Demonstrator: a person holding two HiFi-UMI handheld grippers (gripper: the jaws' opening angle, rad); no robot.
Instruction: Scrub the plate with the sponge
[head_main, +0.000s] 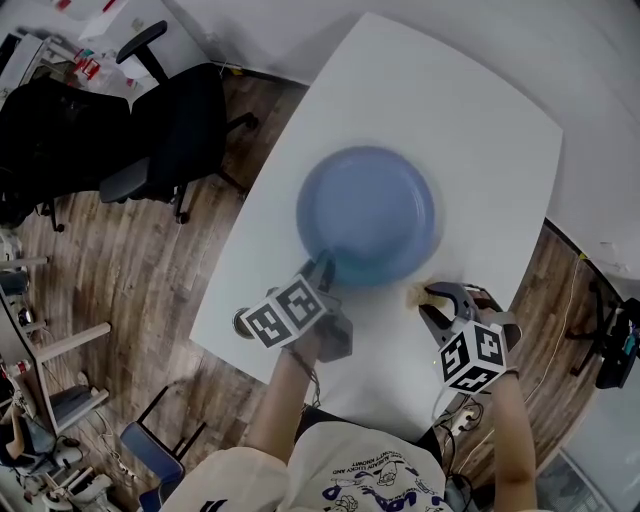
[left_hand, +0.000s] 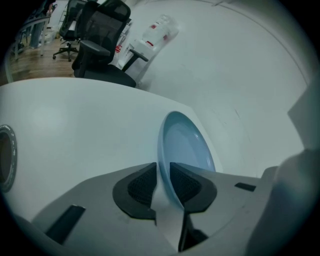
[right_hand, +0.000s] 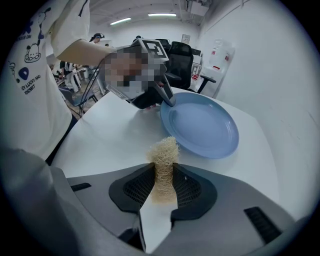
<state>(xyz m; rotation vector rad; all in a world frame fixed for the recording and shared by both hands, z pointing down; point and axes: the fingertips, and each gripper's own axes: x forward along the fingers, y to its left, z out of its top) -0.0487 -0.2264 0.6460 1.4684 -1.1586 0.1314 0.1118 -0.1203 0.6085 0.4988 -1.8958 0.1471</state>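
Note:
A round blue plate (head_main: 368, 213) lies in the middle of the white table (head_main: 440, 110). My left gripper (head_main: 322, 268) is shut on the plate's near rim; in the left gripper view the thin rim (left_hand: 165, 170) runs between the two black pads. My right gripper (head_main: 438, 300) hovers over the table just right of the plate's near edge, shut on a beige fibrous sponge (right_hand: 164, 160) that sticks out past the pads. In the right gripper view the plate (right_hand: 202, 125) lies beyond the sponge, with the left gripper (right_hand: 167, 97) clamped on its left rim.
Black office chairs (head_main: 175, 130) stand on the wood floor left of the table. A round cable hole (head_main: 243, 322) sits near the table's front left corner. The table's front edge is close to my body. A white wall (left_hand: 240, 65) rises behind the table.

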